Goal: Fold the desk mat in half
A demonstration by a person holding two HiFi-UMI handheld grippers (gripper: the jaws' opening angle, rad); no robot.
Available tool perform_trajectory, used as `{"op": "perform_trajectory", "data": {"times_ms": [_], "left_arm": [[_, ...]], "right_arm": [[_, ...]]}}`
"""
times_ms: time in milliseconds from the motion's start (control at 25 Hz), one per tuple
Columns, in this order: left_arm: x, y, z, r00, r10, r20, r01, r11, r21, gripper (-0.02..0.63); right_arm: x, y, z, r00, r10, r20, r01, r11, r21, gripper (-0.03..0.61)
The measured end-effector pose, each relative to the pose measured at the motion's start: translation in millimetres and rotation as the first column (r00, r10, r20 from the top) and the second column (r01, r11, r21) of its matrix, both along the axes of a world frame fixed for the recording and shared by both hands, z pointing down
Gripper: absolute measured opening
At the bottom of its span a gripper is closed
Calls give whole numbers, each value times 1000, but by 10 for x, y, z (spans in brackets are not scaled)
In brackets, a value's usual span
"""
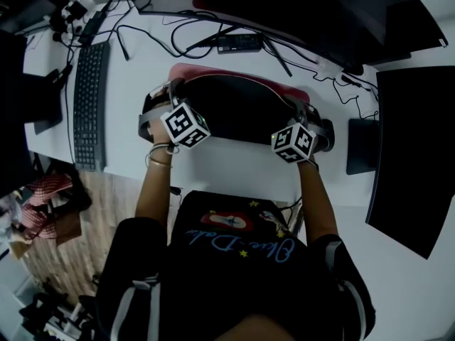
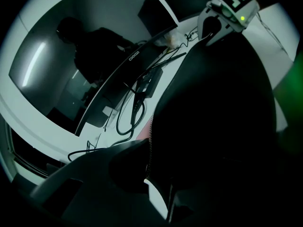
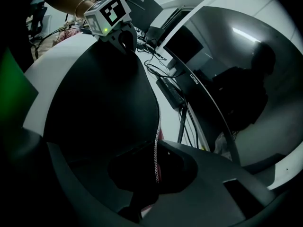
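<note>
Both grippers clamped on the desk mat, stitched edge between the jaws.
Left gripper pinches the mat end nearest the keyboard; right gripper pinches the end farthest from it. Mat sits right of the keyboard, black face bowed, pink strip showing.

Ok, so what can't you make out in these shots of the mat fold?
- Head view: the marker cubes cover where each claw meets the desk mat.
- Gripper views: shadow hides the pads of the left claw and right claw.
- Left gripper view: the raised desk mat blocks most of the right side.
- Head view: print on the small black box is too small.
</note>
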State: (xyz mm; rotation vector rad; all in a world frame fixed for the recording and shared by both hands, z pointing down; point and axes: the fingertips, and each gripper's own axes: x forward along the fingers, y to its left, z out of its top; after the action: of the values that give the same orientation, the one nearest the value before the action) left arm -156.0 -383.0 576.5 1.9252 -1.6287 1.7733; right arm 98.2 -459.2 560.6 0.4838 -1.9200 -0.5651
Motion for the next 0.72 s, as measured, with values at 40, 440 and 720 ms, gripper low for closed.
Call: {"op": "perform_trajectory", "data": {"times_ms": [40, 440, 720], "left_arm": [[-5, -3, -5, 1000, 0, 2, 0, 1000, 0, 26], [-2, -129, -29, 999, -7, 33, 7, 1000, 0, 37], [-38, -170, -42, 998, -21, 55, 20, 999, 32, 90]], "right_arm": [[-4, -8, 18, 1000, -2, -1, 2, 1000, -2, 14], [-11, -101, 53, 1000, -3, 2, 3, 1000, -4, 15], [9, -159, 48, 999, 24, 26, -24, 1000, 4, 65]]}}
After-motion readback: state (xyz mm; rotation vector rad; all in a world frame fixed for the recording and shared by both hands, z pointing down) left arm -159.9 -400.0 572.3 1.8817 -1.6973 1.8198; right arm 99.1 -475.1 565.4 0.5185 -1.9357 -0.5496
